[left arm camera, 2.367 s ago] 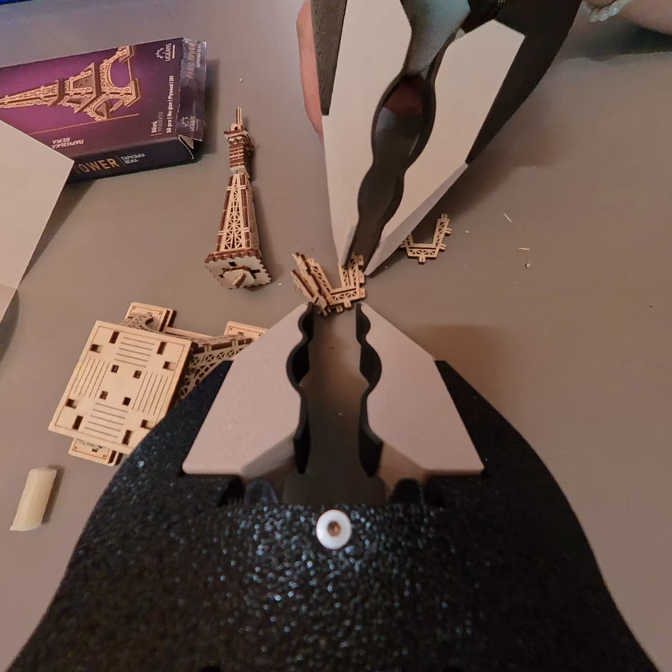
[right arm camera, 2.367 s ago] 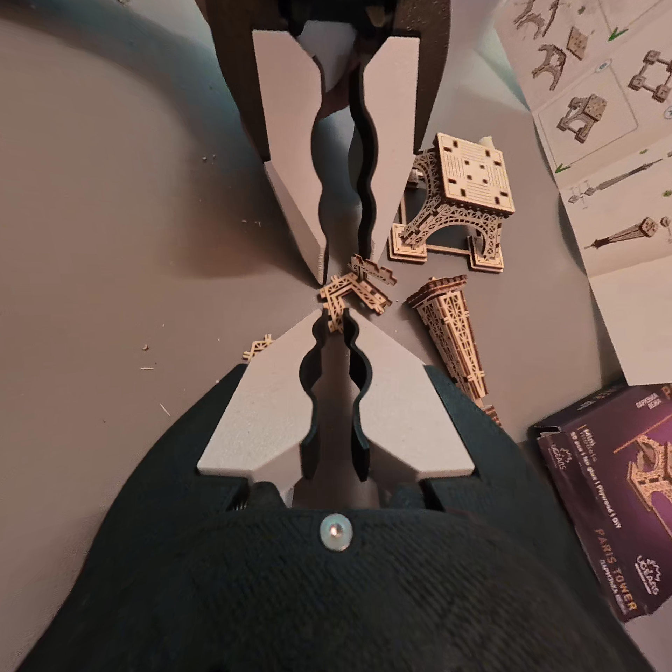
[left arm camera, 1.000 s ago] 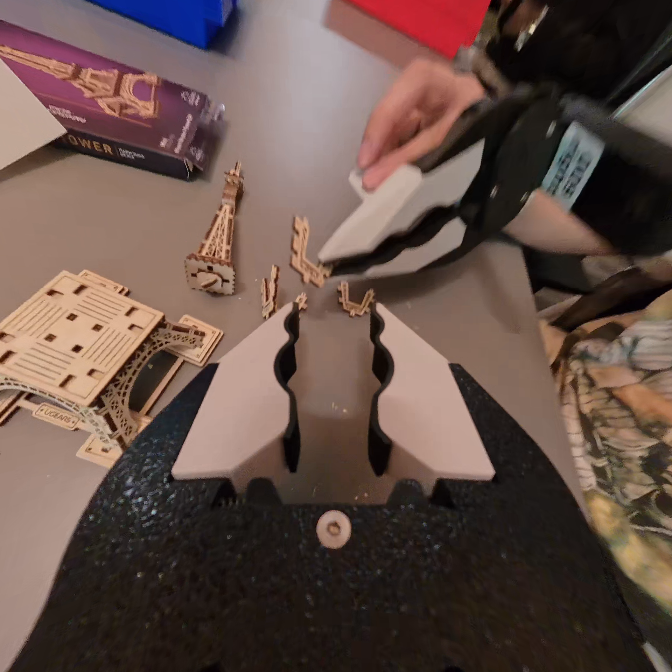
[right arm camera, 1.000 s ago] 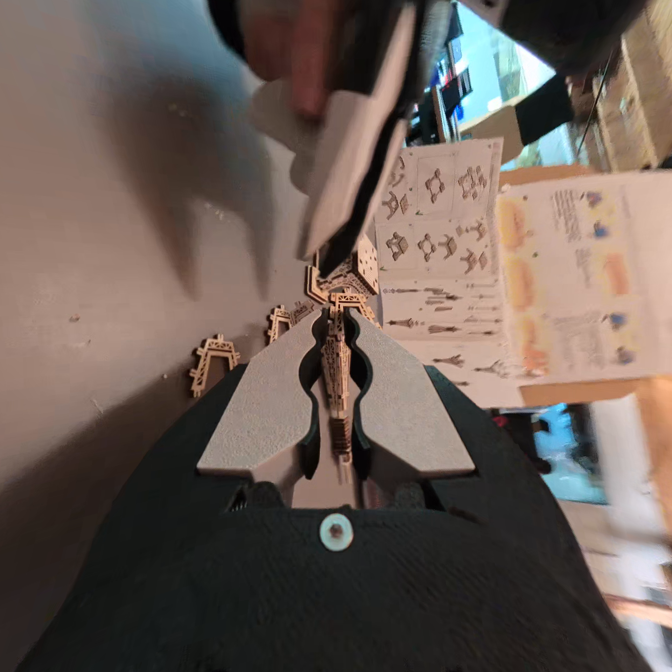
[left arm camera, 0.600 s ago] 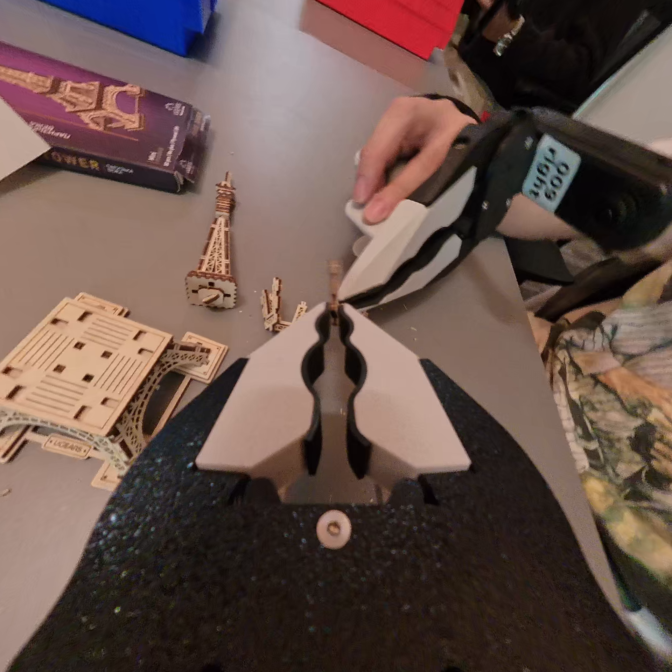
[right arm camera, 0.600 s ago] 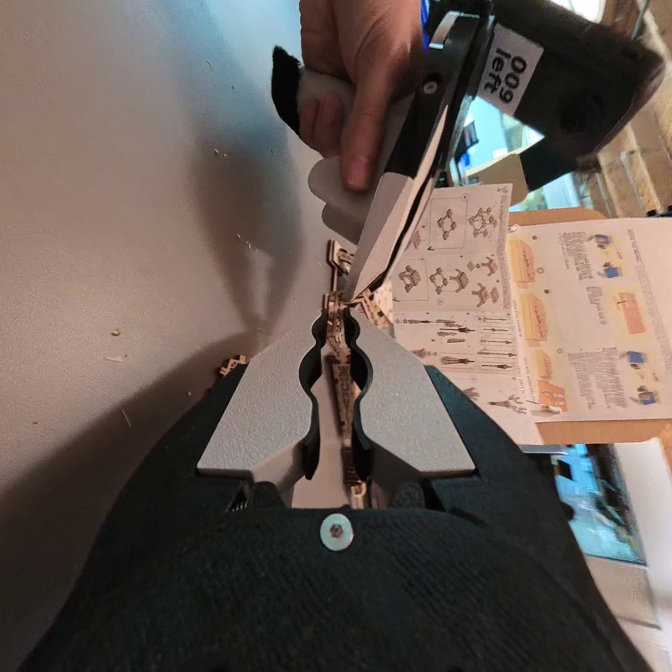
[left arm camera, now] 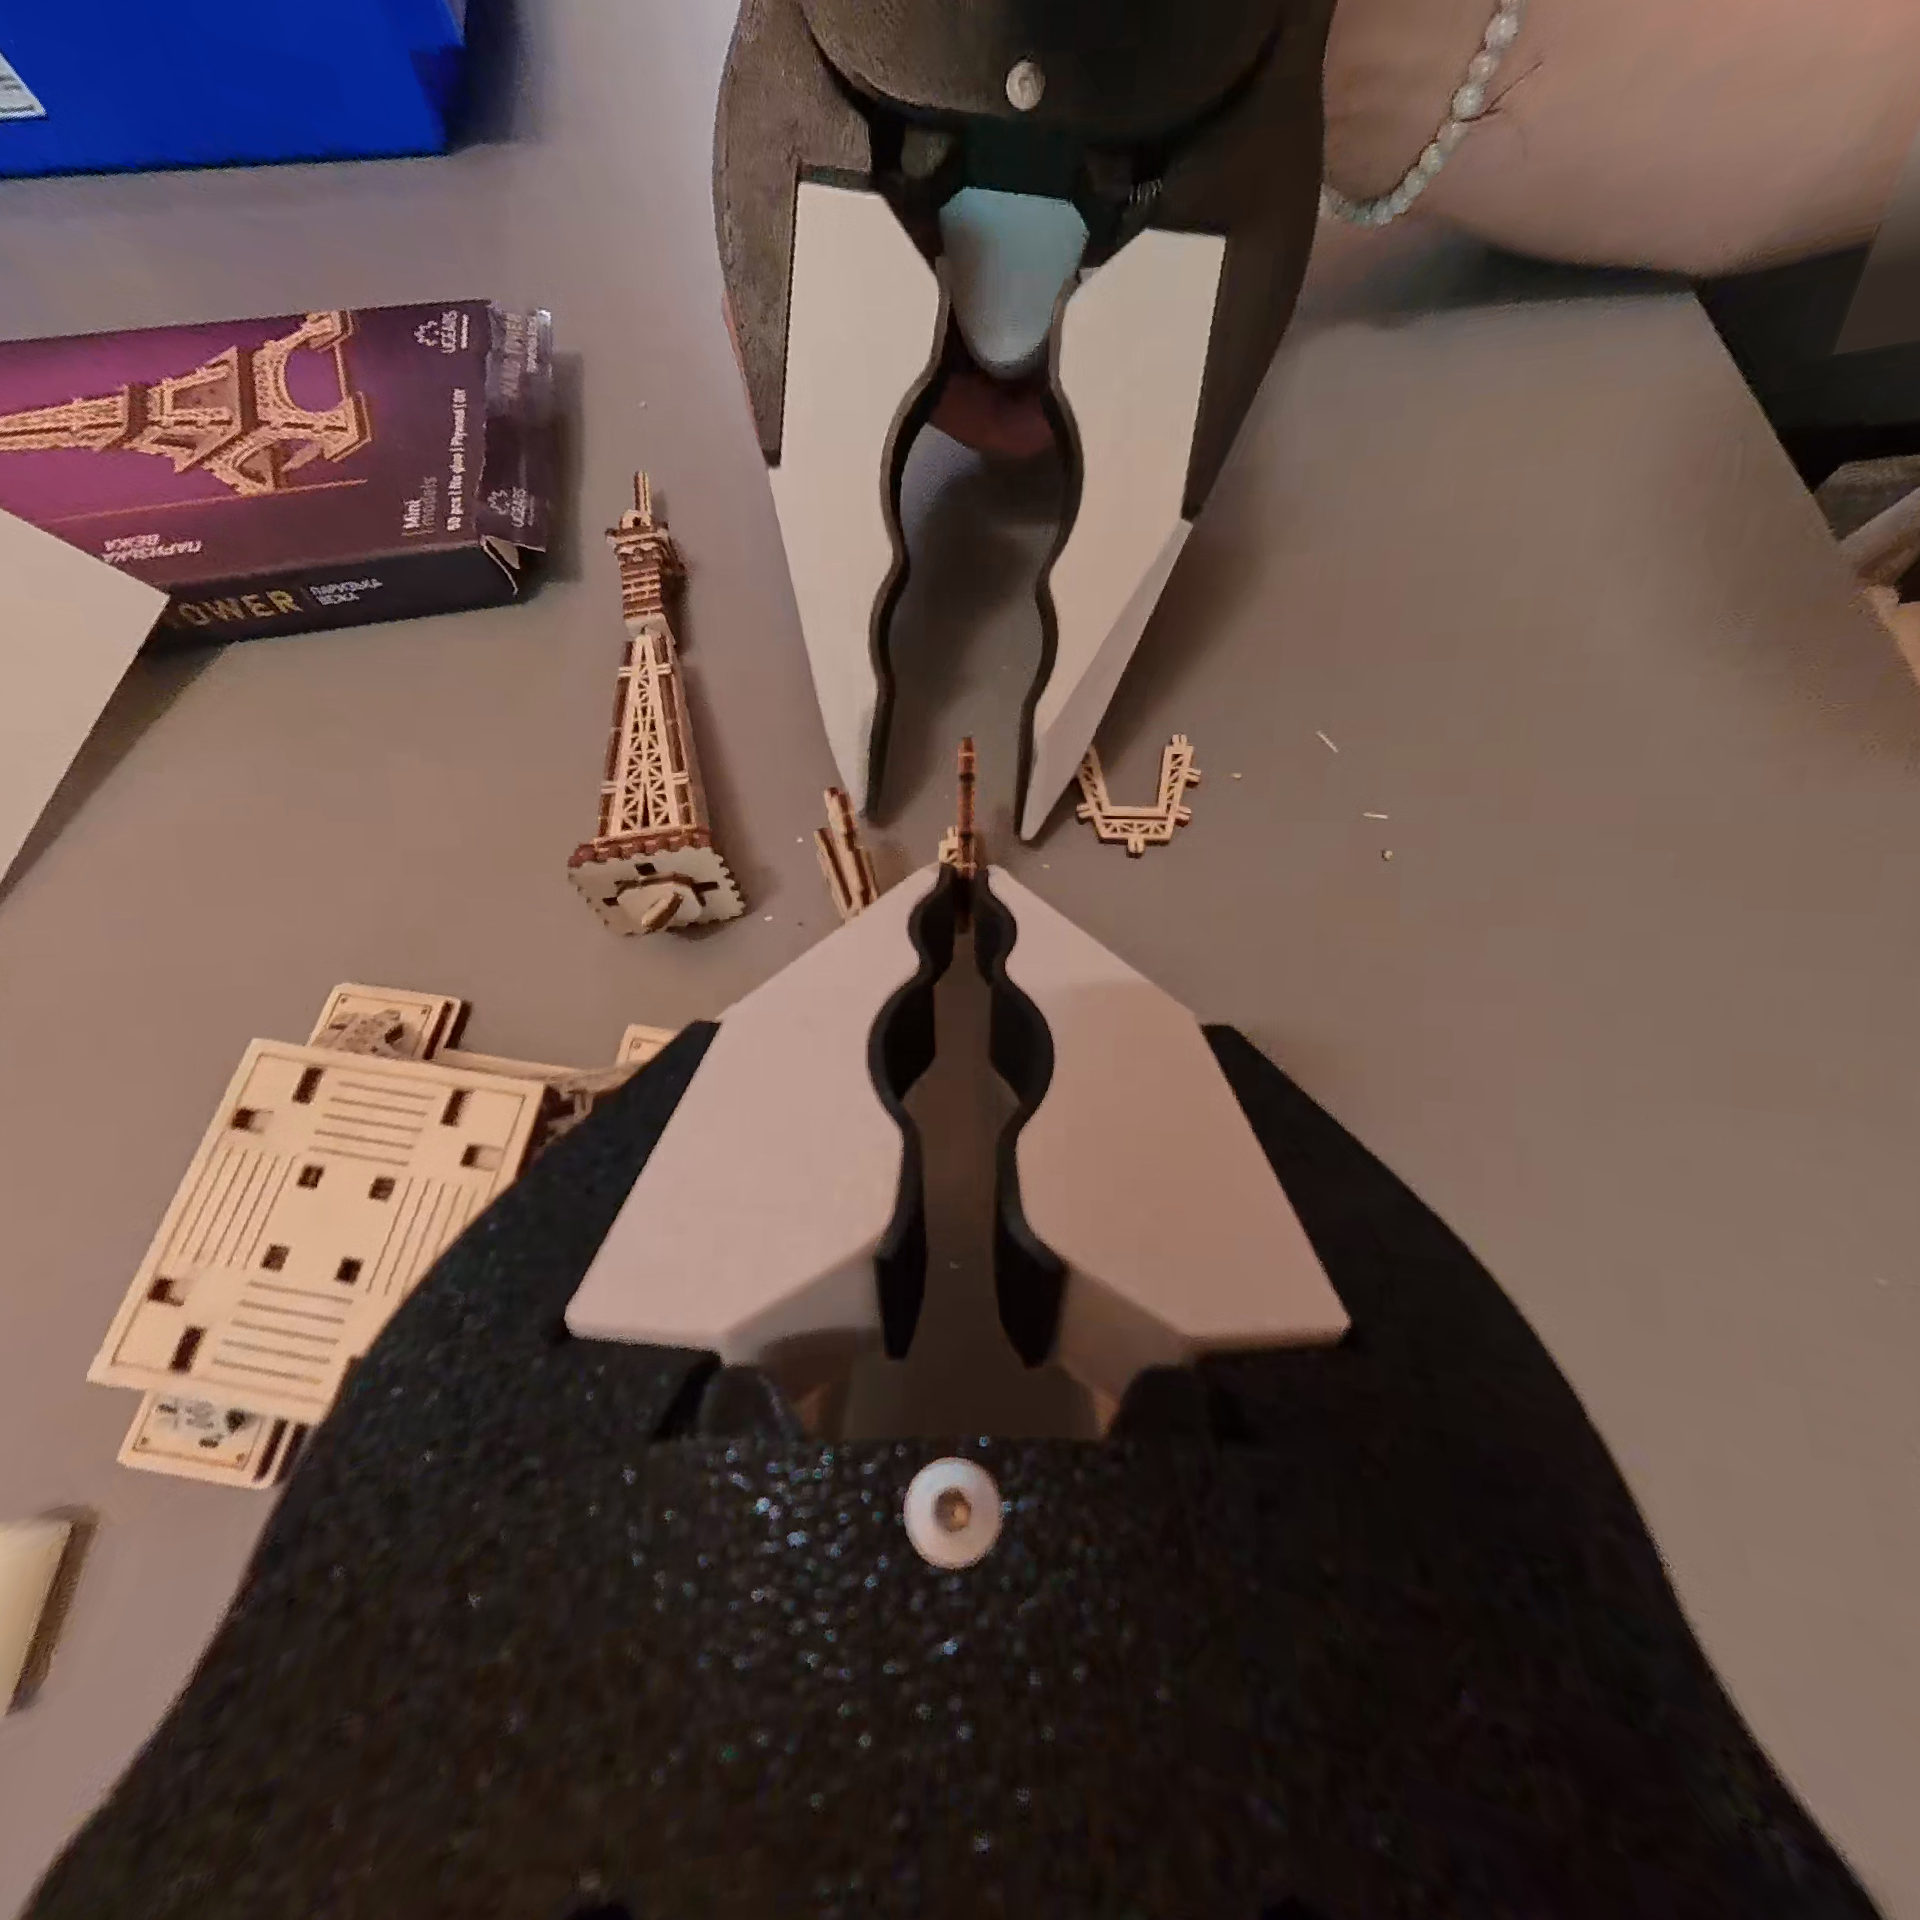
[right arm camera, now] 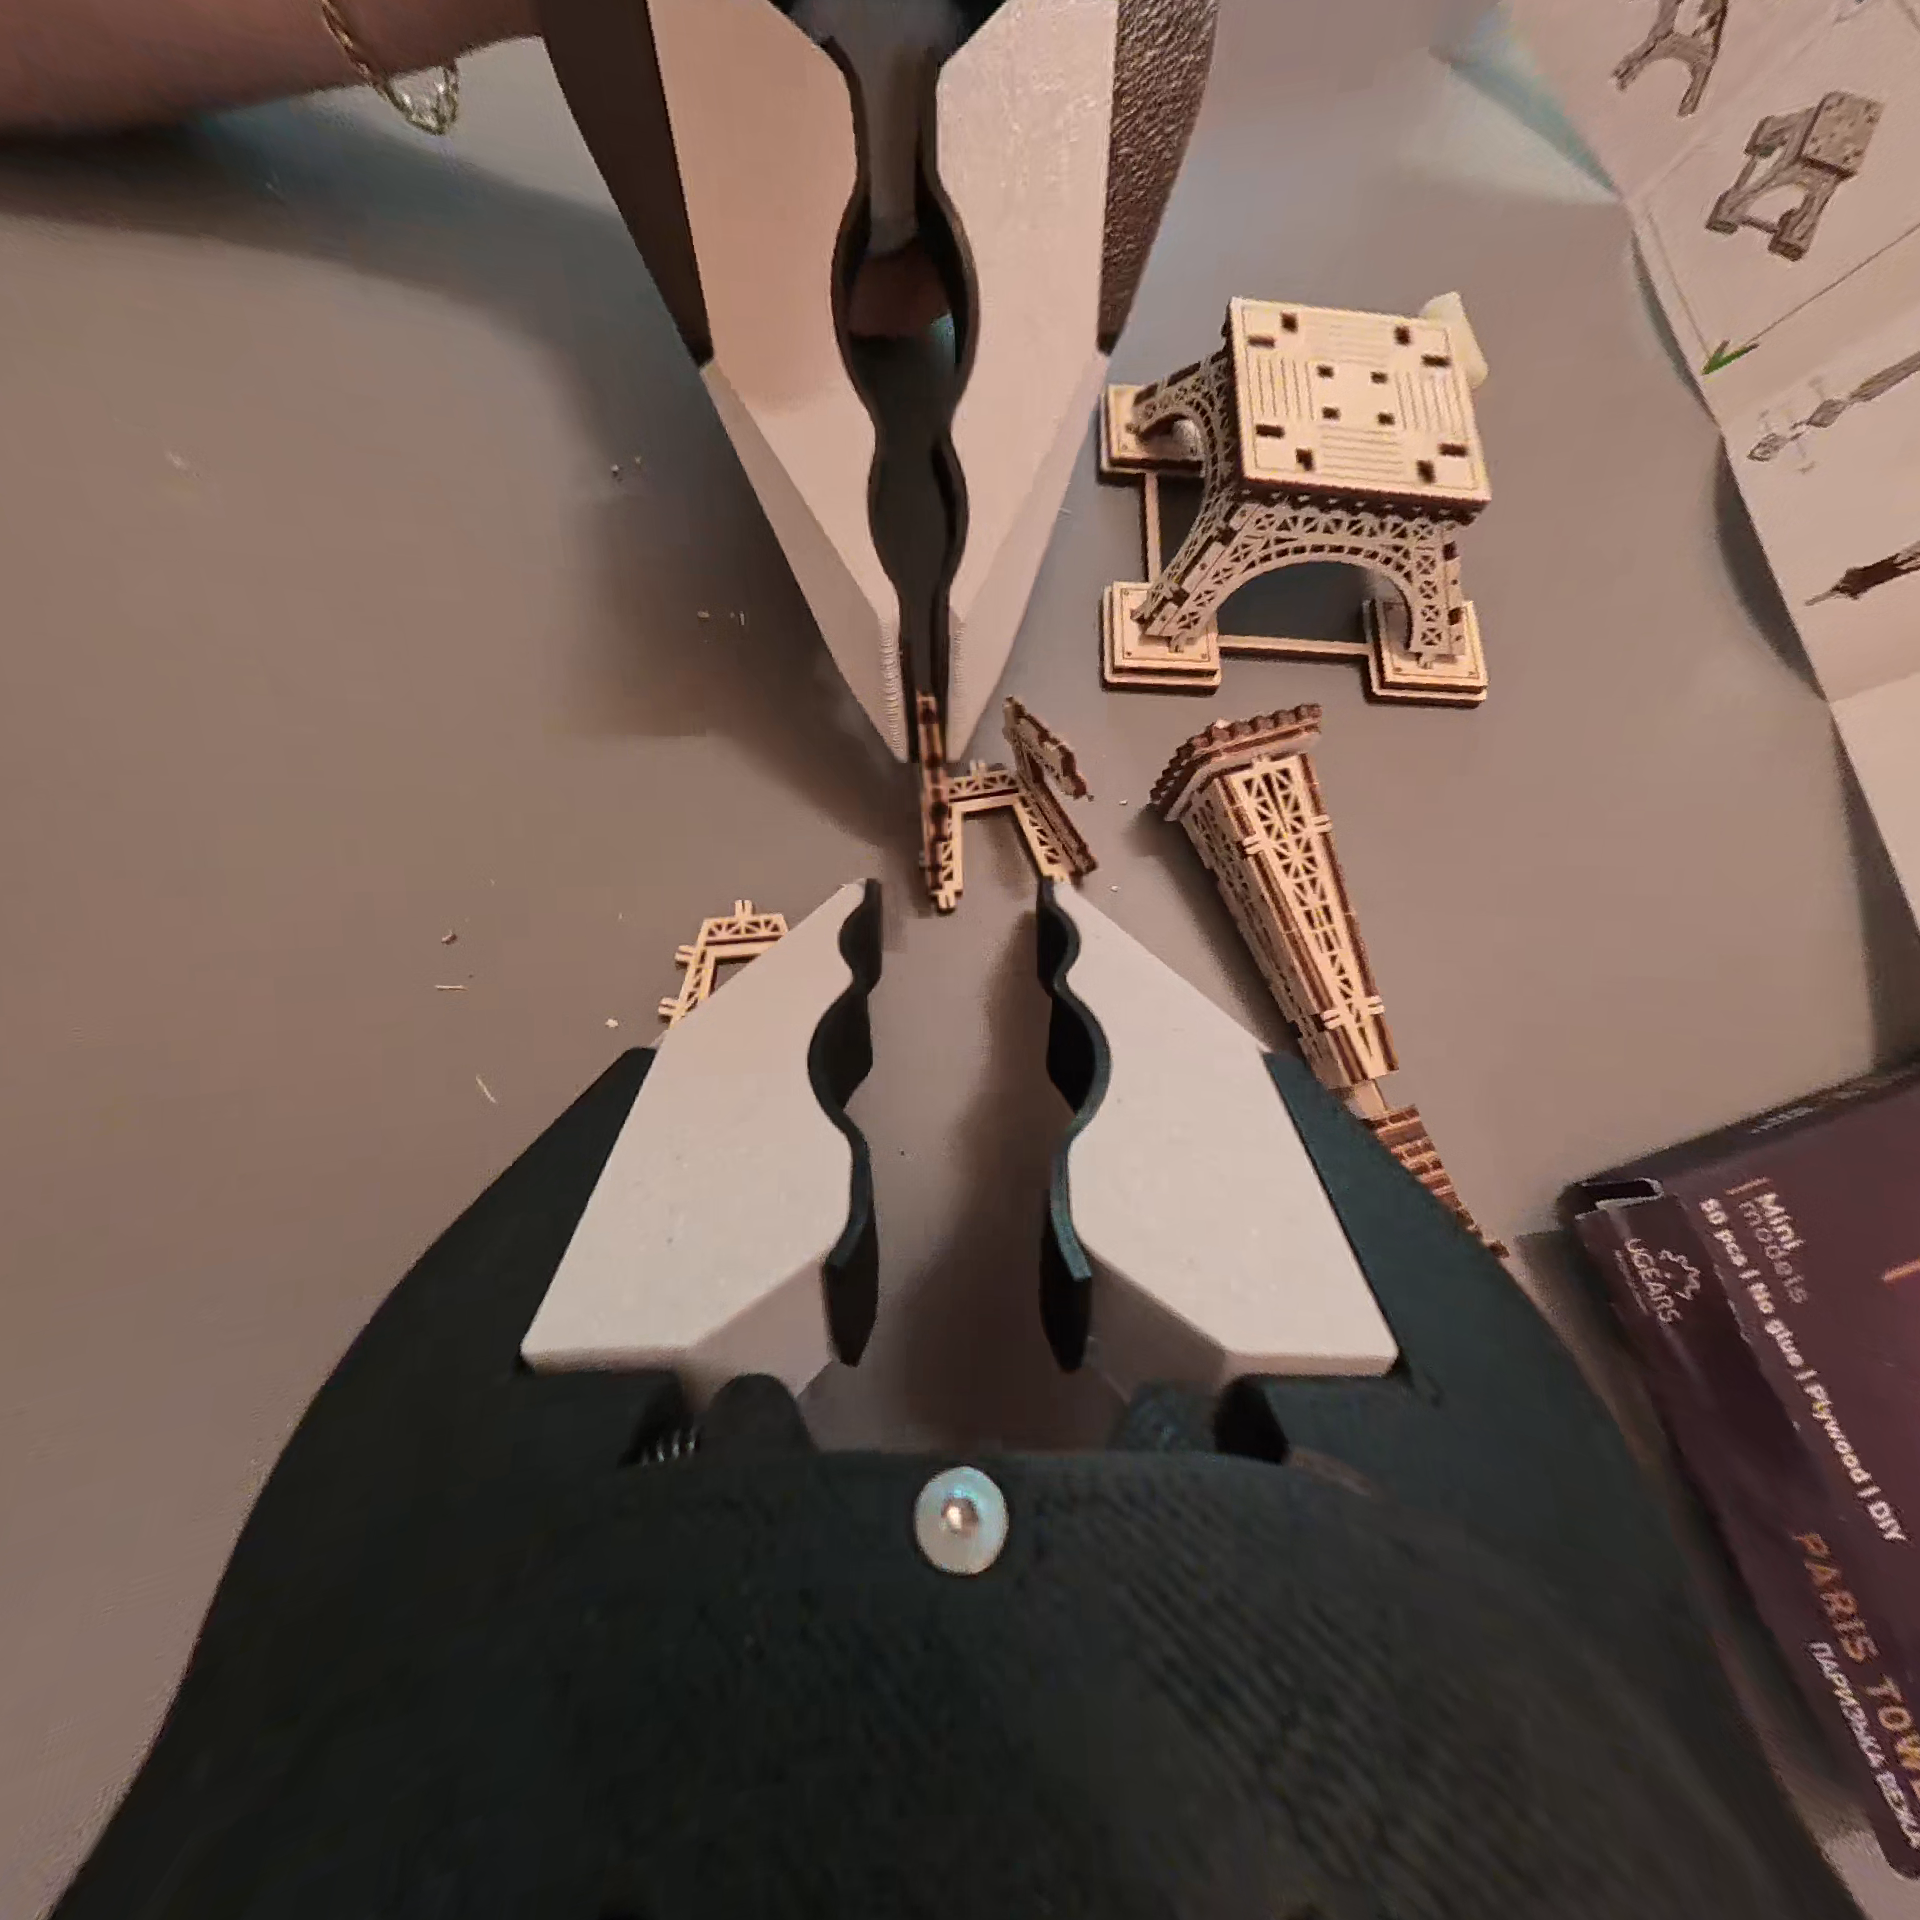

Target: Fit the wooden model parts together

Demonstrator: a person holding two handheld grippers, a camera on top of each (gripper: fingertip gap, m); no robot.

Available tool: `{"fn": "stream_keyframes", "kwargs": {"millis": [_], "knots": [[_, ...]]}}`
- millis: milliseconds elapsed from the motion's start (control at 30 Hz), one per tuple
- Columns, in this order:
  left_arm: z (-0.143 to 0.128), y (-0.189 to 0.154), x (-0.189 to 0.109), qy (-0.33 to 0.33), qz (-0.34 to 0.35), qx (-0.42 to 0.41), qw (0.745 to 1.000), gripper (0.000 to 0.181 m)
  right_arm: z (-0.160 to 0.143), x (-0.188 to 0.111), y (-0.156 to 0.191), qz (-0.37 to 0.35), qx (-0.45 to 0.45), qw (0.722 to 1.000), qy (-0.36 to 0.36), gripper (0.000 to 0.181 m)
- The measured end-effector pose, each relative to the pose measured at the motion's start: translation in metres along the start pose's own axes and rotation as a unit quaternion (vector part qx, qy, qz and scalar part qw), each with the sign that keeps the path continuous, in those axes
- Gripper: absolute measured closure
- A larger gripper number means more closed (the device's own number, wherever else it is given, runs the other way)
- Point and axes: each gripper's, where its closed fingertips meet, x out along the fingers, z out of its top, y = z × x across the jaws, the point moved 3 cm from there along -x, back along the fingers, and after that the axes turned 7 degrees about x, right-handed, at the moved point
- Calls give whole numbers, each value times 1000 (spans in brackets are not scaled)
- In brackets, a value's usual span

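Both tongs have dropped back level over the surface [left arm camera: 1455, 935], facing each other.
Left tongs [left arm camera: 966, 883] pinch a thin lattice frame [right arm camera: 971, 821]; right tongs [right arm camera: 951, 904] gape wide; only right view shows the arched base [right arm camera: 1340, 499] at 1 o'clock.

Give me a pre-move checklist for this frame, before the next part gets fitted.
1. Left gripper has a part: ok, shut on one leg of the lattice frame.
2. Right gripper free to grasp: ok, open and empty, facing the frame.
3. Mating part in hand: not ok, none held.
4. Frame lifted off the table: cannot tell.
5. Another loose part nearby: ok, a U-shaped piece lies flat beside the right gripper's tip.
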Motion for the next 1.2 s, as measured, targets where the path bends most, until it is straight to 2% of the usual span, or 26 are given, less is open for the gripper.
{"fn": "stream_keyframes", "kwargs": {"millis": [333, 567, 800, 900, 1000, 1200], "knots": [[3, -3, 4, -2, -12, 19, 1000, 180, -1, 5, -2, -4, 4, 1000, 14, 155], [2, -2, 7, 10, 4, 23, 1000, 180, -2, 6, 3, 1, -14, 1000, 15, 174], [-2, -4, 7, 29, 9, 16, 999, 180, -2, 6, 4, 5, -12, 1000, 16, 174], [-12, -5, 8, 71, 18, 27, 997, 180, -2, 6, 4, 0, -18, 1000, 15, 174], [-12, -5, 9, 73, 28, 38, 996, 176, -2, 6, 4, -4, -20, 1000, 15, 174], [-10, -5, 8, 90, 36, 61, 993, 180, -2, 5, 4, -11, -25, 1000, 12, 170]]}}
